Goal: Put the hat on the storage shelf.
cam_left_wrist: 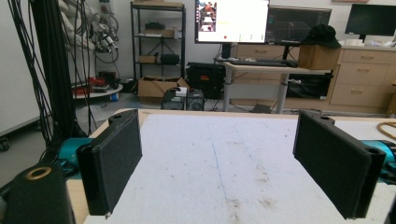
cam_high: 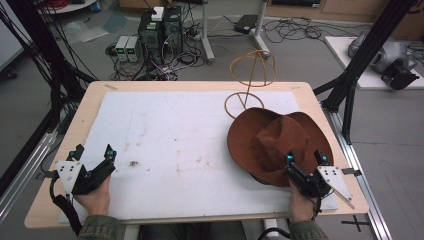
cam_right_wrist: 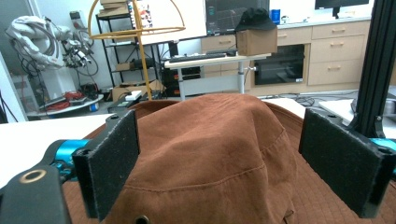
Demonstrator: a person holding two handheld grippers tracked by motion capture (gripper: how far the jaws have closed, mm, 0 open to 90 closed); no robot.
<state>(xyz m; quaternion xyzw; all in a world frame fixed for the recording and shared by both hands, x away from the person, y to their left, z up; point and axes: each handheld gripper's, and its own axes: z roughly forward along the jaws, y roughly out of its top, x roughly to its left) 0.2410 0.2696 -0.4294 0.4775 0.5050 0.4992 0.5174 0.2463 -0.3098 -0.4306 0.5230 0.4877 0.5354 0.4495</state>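
A brown brimmed hat (cam_high: pixel 272 140) lies on the right side of the white mat (cam_high: pixel 175 135), just in front of a yellow wire hat stand (cam_high: pixel 251 77). My right gripper (cam_high: pixel 306 161) is open at the hat's near brim; in the right gripper view its jaws stand wide on either side of the hat's crown (cam_right_wrist: pixel 219 149), not touching it. The wire stand (cam_right_wrist: pixel 140 32) rises behind the hat there. My left gripper (cam_high: pixel 93 152) is open at the mat's near left corner, with nothing between its jaws but the bare mat (cam_left_wrist: pixel 224 154).
The wooden table (cam_high: pixel 85 100) ends close behind the stand. Black frame posts (cam_high: pixel 365 55) rise at the right, cables and computer boxes (cam_high: pixel 160 35) lie on the floor beyond. A small dark speck (cam_high: pixel 133 163) sits on the mat near the left gripper.
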